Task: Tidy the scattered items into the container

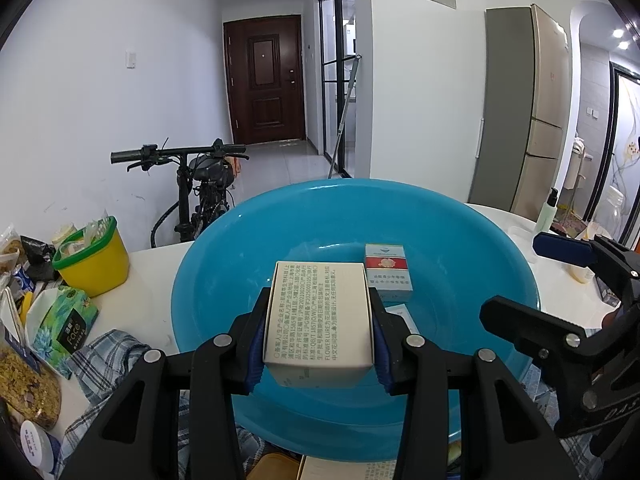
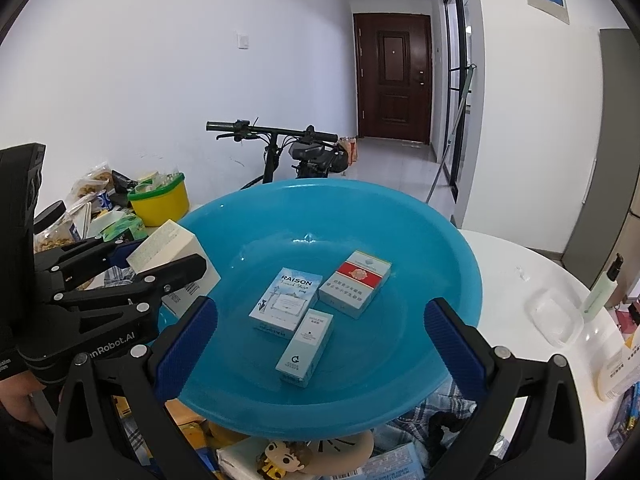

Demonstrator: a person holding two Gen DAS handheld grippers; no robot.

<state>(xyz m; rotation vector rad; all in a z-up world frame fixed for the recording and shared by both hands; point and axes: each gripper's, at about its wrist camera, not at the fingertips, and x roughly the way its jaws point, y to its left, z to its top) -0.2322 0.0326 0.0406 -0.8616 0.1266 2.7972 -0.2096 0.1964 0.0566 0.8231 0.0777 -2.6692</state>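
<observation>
- Blue plastic forms the wide basin that is set on the white round table, with its near edge raised over clutter beneath it.
- A cream box printed with small text is clamped between the blue pads of the left gripper; the jaws are closed on its two sides, and the box is held above the near part of the basin.
- In the right wrist view the same box is seen at the basin's left rim, gripped by the black fingers.
- The right gripper is held with its jaws spread wide and nothing between the pads; it is pointed down over the near rim of the basin.
- Three packs are seen lying flat inside the basin: a pale blue box marked RAISON, a red-and-white cigarette pack just to its right, and a slim teal box in front, touching the RAISON box at its lower corner.
- A yellow tub with a green rim is stood on the table to the left of the basin, with snack bags piled beside it.
- A green tissue pack and a checked cloth are laid near the left gripper.
- A clear lidless container and a pale green pump bottle are placed on the table to the right.
- A bicycle is parked by the wall behind the table.
</observation>
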